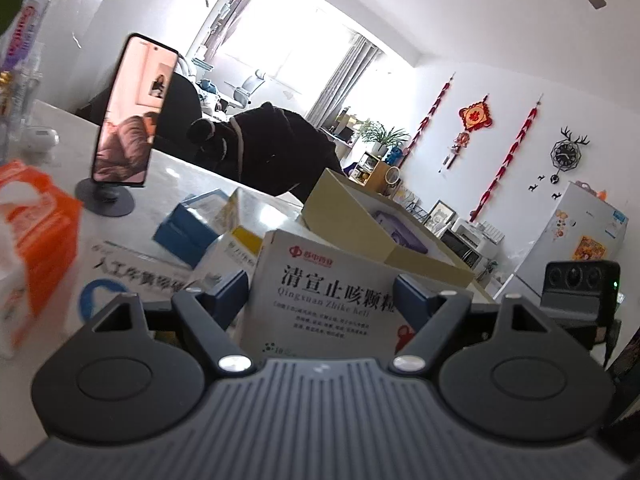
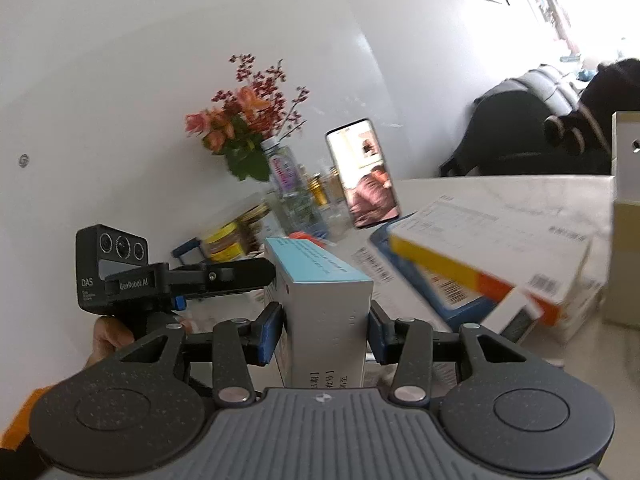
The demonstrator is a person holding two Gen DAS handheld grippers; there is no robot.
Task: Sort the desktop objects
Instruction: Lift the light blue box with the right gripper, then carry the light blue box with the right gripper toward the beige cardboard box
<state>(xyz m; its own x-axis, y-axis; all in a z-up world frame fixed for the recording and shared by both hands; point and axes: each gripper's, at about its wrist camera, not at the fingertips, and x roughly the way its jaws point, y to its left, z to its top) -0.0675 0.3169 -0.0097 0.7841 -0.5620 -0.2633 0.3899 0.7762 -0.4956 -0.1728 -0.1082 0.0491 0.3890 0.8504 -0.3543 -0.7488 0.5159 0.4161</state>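
At the left edge of the worktop (image 1: 188,168) lies an orange tissue pack (image 1: 36,232), with a phone on a stand (image 1: 128,116) behind it and a blue box (image 1: 192,224) lying flat further in. The left claw (image 1: 320,300) holds a white medicine box (image 1: 320,292) by its two side faces, the printed front turned up toward the camera, clear of the papers beneath it; the jaws stand wide because the box is held across its broad side. Beyond it, toward the right edge of the worktop, an open cardboard carton (image 1: 360,216) waits with something purple already inside, a likely place for the sorted packs. In the right wrist view, the right claw (image 2: 326,332) is closed on a narrower pale box with a blue top (image 2: 328,304), pads on its two long faces, the box standing on end between them; the other handheld gripper, held by a hand (image 2: 108,336), shows just to its left. A stack of flat boxes with a yellow and orange one (image 2: 472,272) lies to the right of it. Both held packs look like thin card: light, fairly stiff at the edges but easy to dent in mid-face, and smooth enough to slip, so a grip low and near the folded edges looks safest.
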